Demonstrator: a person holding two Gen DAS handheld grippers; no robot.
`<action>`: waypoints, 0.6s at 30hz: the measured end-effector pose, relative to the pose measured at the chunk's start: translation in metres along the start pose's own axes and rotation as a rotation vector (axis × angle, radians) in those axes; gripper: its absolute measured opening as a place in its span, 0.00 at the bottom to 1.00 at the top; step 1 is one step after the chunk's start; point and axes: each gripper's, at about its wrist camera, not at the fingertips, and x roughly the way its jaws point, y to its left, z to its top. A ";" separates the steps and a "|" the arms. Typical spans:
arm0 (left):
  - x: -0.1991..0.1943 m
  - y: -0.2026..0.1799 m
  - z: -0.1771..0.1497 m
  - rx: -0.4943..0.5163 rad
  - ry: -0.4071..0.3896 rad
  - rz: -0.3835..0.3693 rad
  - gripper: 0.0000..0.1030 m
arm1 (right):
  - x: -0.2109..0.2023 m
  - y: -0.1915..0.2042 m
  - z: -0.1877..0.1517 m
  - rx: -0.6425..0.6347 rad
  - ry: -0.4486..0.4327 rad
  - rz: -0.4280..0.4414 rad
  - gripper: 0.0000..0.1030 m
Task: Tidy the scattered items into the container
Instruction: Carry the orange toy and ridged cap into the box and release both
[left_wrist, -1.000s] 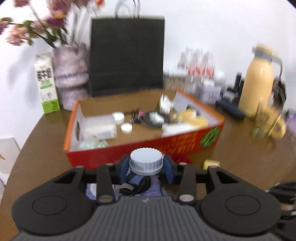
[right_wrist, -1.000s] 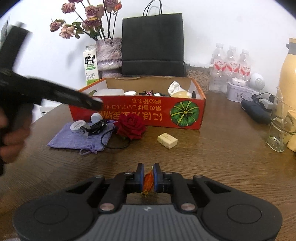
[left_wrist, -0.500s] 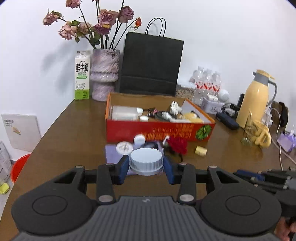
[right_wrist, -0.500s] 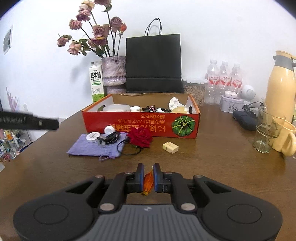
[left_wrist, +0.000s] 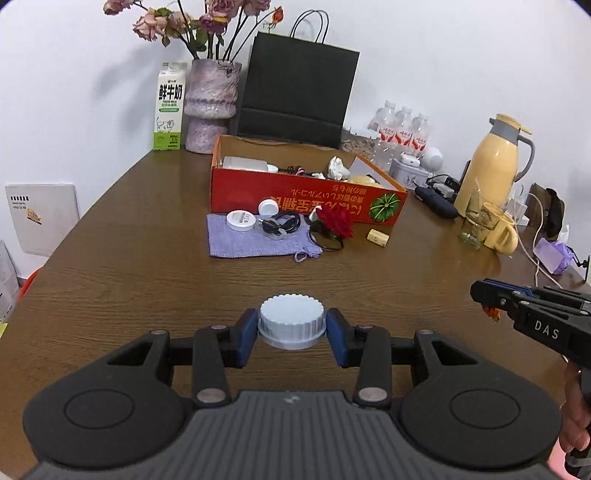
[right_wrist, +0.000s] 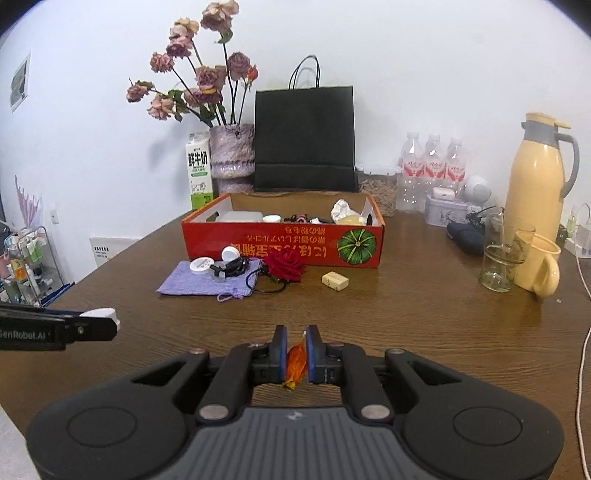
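Nearest you, your left gripper (left_wrist: 291, 334) clamps a ridged pale-blue cap (left_wrist: 291, 325); your right gripper (right_wrist: 296, 354) pinches a thin orange wrapper (right_wrist: 295, 363). Both sit well short of the red cardboard box (right_wrist: 284, 247) across the table (right_wrist: 406, 325). Release early and either piece could drop onto the purple pouch (right_wrist: 195, 282) or the red rose (right_wrist: 285, 265) instead.

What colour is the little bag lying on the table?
The bag is light purple, seen best in the right wrist view.
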 end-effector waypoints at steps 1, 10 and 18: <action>-0.003 -0.001 -0.001 0.000 -0.005 -0.002 0.40 | -0.003 0.000 0.000 0.002 -0.007 -0.002 0.09; -0.015 -0.008 -0.007 0.007 -0.014 -0.017 0.40 | -0.024 0.004 -0.006 0.001 -0.027 -0.006 0.09; -0.002 -0.010 -0.003 0.019 -0.003 -0.013 0.40 | -0.016 -0.005 -0.008 0.027 -0.012 -0.017 0.09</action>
